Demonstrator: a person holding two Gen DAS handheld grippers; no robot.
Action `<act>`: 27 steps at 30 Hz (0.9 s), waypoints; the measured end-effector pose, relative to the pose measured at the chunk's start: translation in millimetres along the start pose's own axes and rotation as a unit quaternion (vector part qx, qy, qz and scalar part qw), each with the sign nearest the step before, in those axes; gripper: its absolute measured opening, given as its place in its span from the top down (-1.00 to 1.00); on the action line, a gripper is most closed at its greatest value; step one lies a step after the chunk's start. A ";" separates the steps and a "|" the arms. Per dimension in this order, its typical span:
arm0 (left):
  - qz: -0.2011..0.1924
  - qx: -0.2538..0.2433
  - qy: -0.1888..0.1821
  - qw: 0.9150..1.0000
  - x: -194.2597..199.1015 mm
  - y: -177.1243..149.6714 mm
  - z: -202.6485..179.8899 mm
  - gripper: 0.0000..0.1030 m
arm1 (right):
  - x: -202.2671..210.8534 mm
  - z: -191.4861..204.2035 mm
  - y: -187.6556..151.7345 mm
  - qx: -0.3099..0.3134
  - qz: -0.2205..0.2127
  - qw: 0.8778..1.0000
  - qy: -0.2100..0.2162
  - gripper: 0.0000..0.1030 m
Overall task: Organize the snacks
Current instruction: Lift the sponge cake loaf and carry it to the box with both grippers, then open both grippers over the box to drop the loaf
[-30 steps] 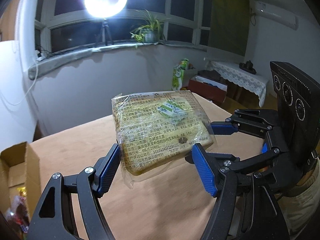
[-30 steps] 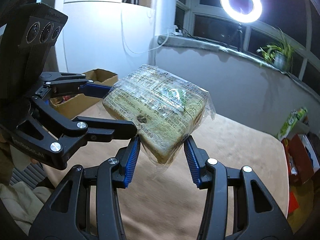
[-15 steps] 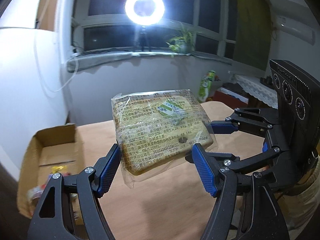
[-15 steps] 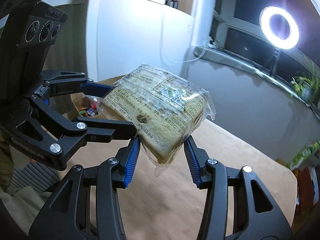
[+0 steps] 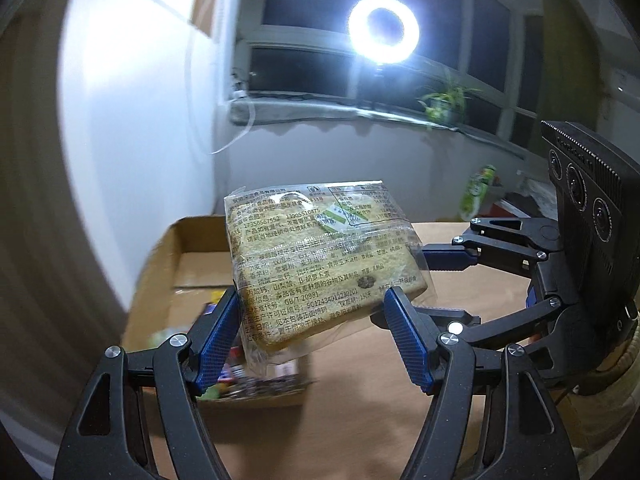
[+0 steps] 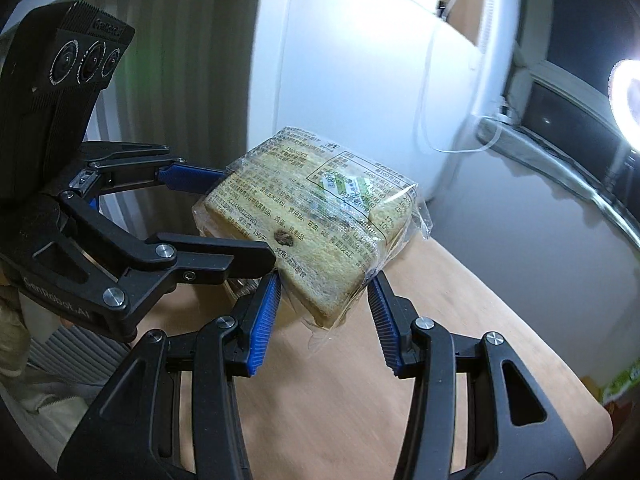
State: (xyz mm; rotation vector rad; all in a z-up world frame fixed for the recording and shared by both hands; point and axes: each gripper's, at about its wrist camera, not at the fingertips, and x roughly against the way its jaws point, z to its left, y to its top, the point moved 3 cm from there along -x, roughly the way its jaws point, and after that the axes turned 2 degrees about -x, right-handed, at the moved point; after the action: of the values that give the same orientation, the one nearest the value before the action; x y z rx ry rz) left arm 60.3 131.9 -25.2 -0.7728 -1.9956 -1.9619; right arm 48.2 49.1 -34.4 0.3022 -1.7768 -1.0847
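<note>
A clear-wrapped slab of bread (image 5: 320,256) with printed text and a green-white sticker hangs in the air, tilted. My left gripper (image 5: 312,320) is shut on its near edge, blue pads (image 5: 218,332) on either side. My right gripper (image 6: 324,312) is shut on an adjoining corner of the bread package (image 6: 316,216). Each gripper shows in the other's view: the right one (image 5: 436,280) comes in from the right, the left one (image 6: 208,216) from the left. An open cardboard box (image 5: 160,280) with several snack packets (image 5: 240,372) lies below and left of the package.
The brown tabletop (image 6: 360,400) spreads under both grippers. A white appliance (image 6: 360,80) stands behind the box. A ring light (image 5: 383,30), a potted plant (image 5: 444,100) and a green bag (image 5: 476,192) are at the back right. A person's sleeve (image 5: 600,380) is at the right.
Both grippers have swung left together with the package held between them. The cardboard box has come from the left edge to just beneath the package. The grips have not changed.
</note>
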 end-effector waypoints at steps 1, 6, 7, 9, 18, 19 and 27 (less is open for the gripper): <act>0.000 0.003 0.005 1.000 1.1 -1.9 5.5 -0.38 | -5.9 2.6 3.2 0.004 0.001 1.000 0.005 0.08; 0.007 0.028 0.025 0.999 -1.2 -10.0 39.0 -0.38 | -43.0 13.7 18.2 0.019 0.013 0.999 0.030 0.08; 0.009 0.032 0.028 0.999 -2.9 -11.0 45.6 -0.38 | -50.5 14.3 20.2 0.020 0.016 0.999 0.034 0.08; 0.014 0.042 0.032 0.999 -7.7 -14.2 57.9 -0.38 | -64.8 13.3 22.5 0.019 0.023 0.999 0.041 0.08; 0.043 0.068 0.024 0.996 -41.2 -26.4 86.1 -0.39 | -115.2 7.7 14.6 0.012 0.078 0.996 0.029 0.02; 0.046 0.067 0.038 0.996 -43.7 -27.8 86.7 -0.40 | -114.1 6.5 12.3 0.013 0.076 0.997 0.021 0.01; 0.024 0.075 0.063 0.995 -20.0 -35.5 88.3 -0.43 | -82.6 -4.5 5.0 -0.011 0.041 0.999 -0.014 -0.41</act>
State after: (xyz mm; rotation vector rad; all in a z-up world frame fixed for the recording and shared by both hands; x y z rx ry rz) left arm 75.5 215.7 -72.1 -0.6399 -2.0027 -1.7640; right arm 92.6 101.3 -80.8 0.2008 -1.7844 -1.0547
